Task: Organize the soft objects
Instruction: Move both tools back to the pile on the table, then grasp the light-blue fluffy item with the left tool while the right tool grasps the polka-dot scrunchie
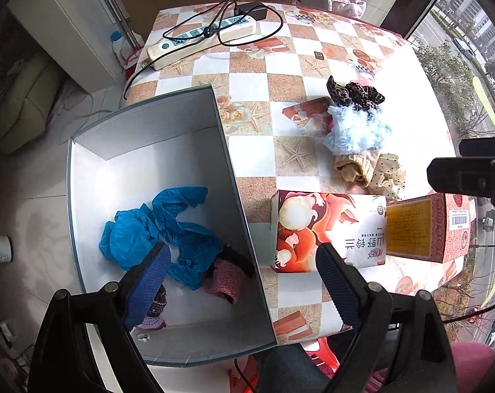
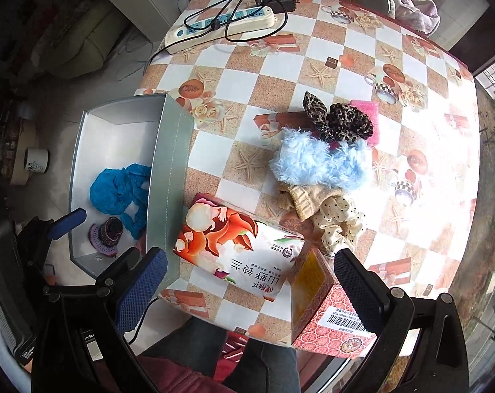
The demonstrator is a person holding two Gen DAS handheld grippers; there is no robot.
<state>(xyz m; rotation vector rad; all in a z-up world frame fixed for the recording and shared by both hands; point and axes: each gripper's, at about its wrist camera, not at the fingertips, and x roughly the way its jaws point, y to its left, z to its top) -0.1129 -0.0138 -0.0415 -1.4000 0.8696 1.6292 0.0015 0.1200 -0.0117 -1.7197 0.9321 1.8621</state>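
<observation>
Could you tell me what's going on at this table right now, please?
A person with two handheld tongs is sorting soft items into a grey box beside the table. Blue fabric and knitted pieces already lie inside. The left tongs hang open over the box, holding nothing; the right tongs are open and empty too. A pile including a fluffy blue piece and a leopard scrunchie waits on the tabletop.

Both downward, overlapping (table (image 1: 254, 65))
</observation>
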